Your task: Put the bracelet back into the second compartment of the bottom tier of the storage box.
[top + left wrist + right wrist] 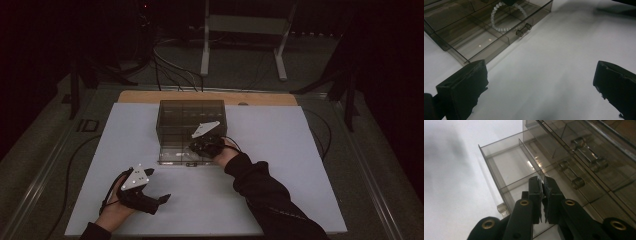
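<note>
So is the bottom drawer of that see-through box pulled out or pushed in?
Pulled out. The drawer sticks out in front of the box onto the white table, its compartments open from above, with a white bead bracelet hanging over it.

1. The organiser box point(190, 120) is a smoky, see-through plastic case with drawers, standing upright near the far middle of the white worktop point(280, 150).
2. Its bottom drawer point(175, 154) is pulled out toward the person and lies open on the worktop; thin clear walls split it into compartments, and a small cylindrical knob point(524, 29) sticks out from its front wall.
3. The bead bracelet point(499, 17) is a ring of small whitish round beads. In the left gripper view it hangs in a loop over the open drawer, near the front wall with the knob; its top runs up behind a dark shape at the picture's edge.
</note>
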### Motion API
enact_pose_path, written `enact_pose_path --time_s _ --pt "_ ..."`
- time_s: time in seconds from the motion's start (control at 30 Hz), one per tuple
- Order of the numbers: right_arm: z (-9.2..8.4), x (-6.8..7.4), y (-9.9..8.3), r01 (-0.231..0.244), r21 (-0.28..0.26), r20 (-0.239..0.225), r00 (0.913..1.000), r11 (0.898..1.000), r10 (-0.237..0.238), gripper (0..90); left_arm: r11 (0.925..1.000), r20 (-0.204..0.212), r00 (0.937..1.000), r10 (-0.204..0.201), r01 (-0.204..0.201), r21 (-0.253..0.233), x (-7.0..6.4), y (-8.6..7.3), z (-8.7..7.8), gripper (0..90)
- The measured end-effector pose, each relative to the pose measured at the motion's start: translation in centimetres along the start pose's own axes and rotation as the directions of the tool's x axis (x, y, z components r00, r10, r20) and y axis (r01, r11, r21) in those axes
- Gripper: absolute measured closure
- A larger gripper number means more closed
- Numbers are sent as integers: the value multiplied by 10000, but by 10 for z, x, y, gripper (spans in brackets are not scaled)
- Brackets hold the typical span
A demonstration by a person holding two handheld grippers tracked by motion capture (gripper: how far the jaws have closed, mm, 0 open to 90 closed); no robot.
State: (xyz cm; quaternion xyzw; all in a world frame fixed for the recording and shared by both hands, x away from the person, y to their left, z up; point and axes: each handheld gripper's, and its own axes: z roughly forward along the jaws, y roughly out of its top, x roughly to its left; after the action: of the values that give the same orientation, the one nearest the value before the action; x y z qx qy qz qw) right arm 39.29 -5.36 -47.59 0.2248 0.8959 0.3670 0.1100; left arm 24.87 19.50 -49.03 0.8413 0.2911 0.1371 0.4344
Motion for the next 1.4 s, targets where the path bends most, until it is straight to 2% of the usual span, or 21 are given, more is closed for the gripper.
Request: enact_pose_path --time_s 0.23,0.9,1.03,1.07,1.1,1.27,1.4 --pt "6 -3 -6 -56 237 271 9996 9997 50 857 10000 1 10000 13 -13 14 0 0 0 0" --pt "10 -6 -11 -33 676 107 9999 9977 26 852 10000 35 10000 30 -30 71 0 0 0 0" --pt "8 -6 -10 -65 493 94 9999 9988 61 835 10000 39 10000 24 -25 62 0 0 1 0" --pt "5 -6 -8 -89 353 -13 10000 9993 90 777 10000 36 10000 28 -28 70 0 0 1 0" --pt "5 -6 -8 -89 353 -13 10000 9993 90 777 10000 33 10000 20 -20 67 0 0 1 0" --pt "-2 -4 -3 -97 46 -181 9998 9999 98 607 10000 30 10000 5 -5 46 0 0 1 0" --pt "-8 -2 0 -113 -172 -448 9989 9998 105 531 10000 25 10000 30 -30 86 0 0 1 0"
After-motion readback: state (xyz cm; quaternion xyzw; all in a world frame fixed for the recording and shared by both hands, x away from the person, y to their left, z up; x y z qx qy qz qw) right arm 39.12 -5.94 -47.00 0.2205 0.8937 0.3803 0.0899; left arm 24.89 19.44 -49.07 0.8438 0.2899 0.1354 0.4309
